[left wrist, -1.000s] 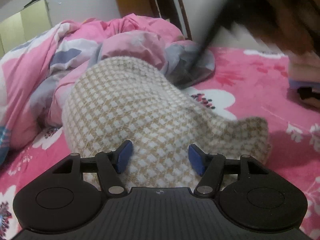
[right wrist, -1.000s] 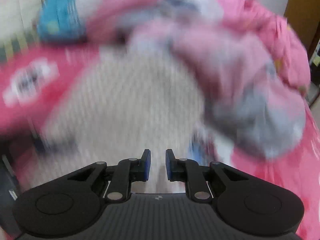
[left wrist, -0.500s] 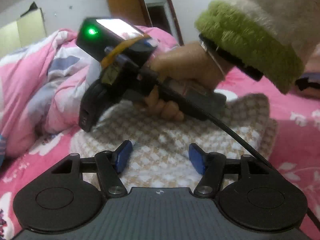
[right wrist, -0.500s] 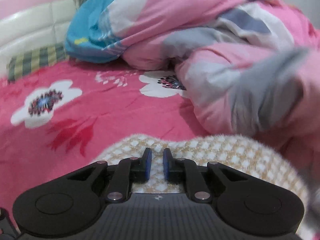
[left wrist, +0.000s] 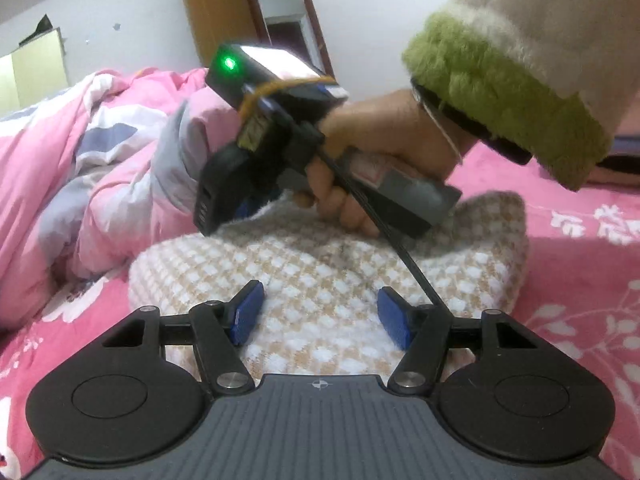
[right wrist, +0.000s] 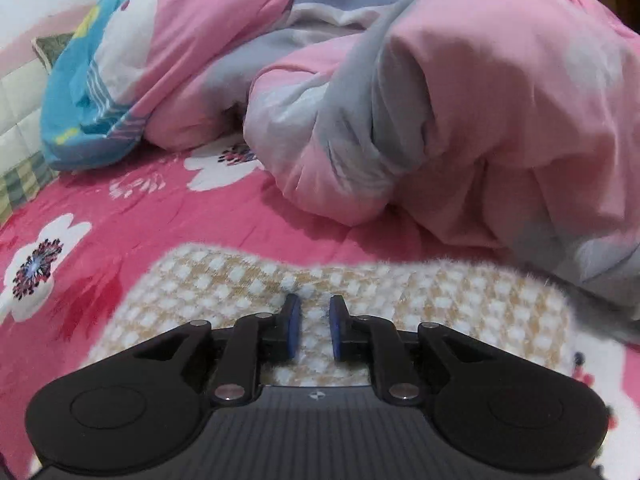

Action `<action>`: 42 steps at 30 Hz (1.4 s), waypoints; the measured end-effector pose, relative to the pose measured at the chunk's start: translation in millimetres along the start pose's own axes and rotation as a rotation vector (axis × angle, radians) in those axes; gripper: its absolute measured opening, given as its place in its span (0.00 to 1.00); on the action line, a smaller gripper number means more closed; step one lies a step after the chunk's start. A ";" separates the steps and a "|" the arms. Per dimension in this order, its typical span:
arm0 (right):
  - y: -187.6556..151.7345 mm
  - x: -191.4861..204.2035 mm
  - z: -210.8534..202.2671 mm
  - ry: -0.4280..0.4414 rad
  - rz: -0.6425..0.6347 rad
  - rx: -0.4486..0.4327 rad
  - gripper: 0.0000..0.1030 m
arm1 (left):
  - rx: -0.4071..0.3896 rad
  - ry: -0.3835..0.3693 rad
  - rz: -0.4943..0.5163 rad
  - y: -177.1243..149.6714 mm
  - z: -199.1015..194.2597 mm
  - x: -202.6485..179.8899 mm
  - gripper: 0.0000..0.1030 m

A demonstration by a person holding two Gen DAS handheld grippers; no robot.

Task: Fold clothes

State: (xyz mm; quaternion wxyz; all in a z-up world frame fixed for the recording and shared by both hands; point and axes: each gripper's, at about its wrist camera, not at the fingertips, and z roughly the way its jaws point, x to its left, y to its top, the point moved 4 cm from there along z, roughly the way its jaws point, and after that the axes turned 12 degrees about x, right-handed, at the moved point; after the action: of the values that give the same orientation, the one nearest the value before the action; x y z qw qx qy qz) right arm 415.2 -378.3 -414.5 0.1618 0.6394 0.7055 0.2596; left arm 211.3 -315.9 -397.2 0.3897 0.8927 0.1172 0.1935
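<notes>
While the beige-and-white checked garment (left wrist: 320,272) lies bunched on the pink flowered bed (left wrist: 580,272), both tools sit over it. Left hand-held gripper (left wrist: 320,314): jaws spread wide, nothing between the pads, cloth directly ahead and beneath. In this view the garment's long axis runs left to right across the gripper's line of sight, with a raised lip at its right end.

Right hand-held gripper (right wrist: 314,332), seen from the left wrist as a black tool in the person's hand (left wrist: 372,152), is at the garment's far edge. Its jaws stand a narrow gap apart; cloth shows through the gap, but I cannot tell whether any is pinched. From its own camera the garment (right wrist: 360,292) spans left to right, far edge near the heaped pink quilt (right wrist: 460,100).

Judgement: the left gripper has the near edge directly before it, the right the far edge. The fold stage cannot be settled.
</notes>
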 end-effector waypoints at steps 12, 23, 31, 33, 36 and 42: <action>7.2 49.7 -46.3 0.005 -0.298 -0.017 0.17 | 0.006 0.011 0.049 -5.8 -7.9 -5.0 0.61; -18.7 5.8 -89.3 -0.078 -0.168 -0.068 0.17 | 0.020 -0.194 -0.106 31.0 -100.1 38.1 0.69; -8.6 -32.1 -128.7 -0.041 0.013 -0.103 0.17 | 0.052 -0.082 -0.331 60.7 -35.6 92.6 0.60; -0.1 -40.4 -130.1 -0.054 0.017 -0.101 0.17 | 0.070 -0.058 -0.420 73.5 1.1 112.1 0.48; 12.9 -46.6 -105.7 -0.058 0.004 -0.065 0.16 | 0.133 -0.054 -0.526 85.5 58.8 135.8 0.39; -8.4 -62.9 -14.9 -0.046 0.075 0.113 0.13 | 0.217 0.010 -0.466 62.6 116.0 136.8 0.35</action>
State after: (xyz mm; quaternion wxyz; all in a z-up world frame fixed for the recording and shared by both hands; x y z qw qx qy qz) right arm 408.2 -443.1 -413.7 0.1316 0.6792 0.6907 0.2106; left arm 388.4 -383.9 -388.1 0.3253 0.8771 0.3418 0.0891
